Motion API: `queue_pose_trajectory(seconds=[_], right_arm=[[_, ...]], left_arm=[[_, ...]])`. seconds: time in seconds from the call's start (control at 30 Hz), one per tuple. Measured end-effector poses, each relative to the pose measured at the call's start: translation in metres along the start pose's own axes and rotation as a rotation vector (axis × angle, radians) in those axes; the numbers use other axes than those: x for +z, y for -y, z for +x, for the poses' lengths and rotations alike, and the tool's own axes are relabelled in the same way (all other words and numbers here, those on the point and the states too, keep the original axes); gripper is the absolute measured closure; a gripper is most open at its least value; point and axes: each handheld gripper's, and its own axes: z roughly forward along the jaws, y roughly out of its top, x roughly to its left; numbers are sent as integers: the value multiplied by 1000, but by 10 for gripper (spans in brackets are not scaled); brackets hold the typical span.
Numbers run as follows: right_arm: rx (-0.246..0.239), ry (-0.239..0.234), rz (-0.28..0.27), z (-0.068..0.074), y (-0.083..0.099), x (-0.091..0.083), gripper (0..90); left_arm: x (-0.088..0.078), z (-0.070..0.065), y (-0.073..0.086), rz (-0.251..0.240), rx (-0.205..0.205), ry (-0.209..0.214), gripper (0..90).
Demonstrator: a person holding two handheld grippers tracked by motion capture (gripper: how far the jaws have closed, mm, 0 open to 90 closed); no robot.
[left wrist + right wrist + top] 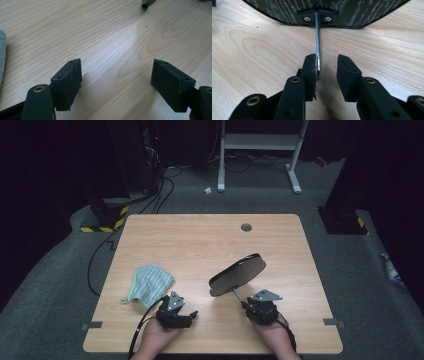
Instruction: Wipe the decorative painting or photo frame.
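A black oval panel (237,274) stands tilted on the wooden table (200,240), with a thin metal rod (239,296) running from its back toward me. In the right gripper view the panel's speckled back (337,10) carries a screwed bracket, and the rod (318,45) comes down between the jaws of my right gripper (326,67). The rod lies against the left pad, and a gap separates it from the right pad. My right gripper (246,304) sits at the rod's near end. My left gripper (189,316) rests open over bare wood (116,80), with nothing between its jaws. A light blue cloth (148,282) lies to its left.
An edge of the cloth (2,55) shows at the far left of the left gripper view. A grey grommet (246,227) sits near the table's far edge. Beyond the table are a white metal stand (260,142), floor cables and a base with black-and-yellow tape (105,220).
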Motion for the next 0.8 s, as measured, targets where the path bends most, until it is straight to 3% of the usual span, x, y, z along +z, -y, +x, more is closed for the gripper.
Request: queue_pose_trajectory(seconds=[0.6, 0.73, 0.8], right_arm=[[11, 15, 7, -8, 0, -1, 667], [37, 37, 6, -16, -2, 0, 661], [25, 63, 8, -19, -3, 0, 655]], left_arm=[[0, 0, 0, -4, -9, -3, 271], [-1, -1, 1, -10, -9, -3, 308], [-2, -1, 2, -12, -6, 0, 329]])
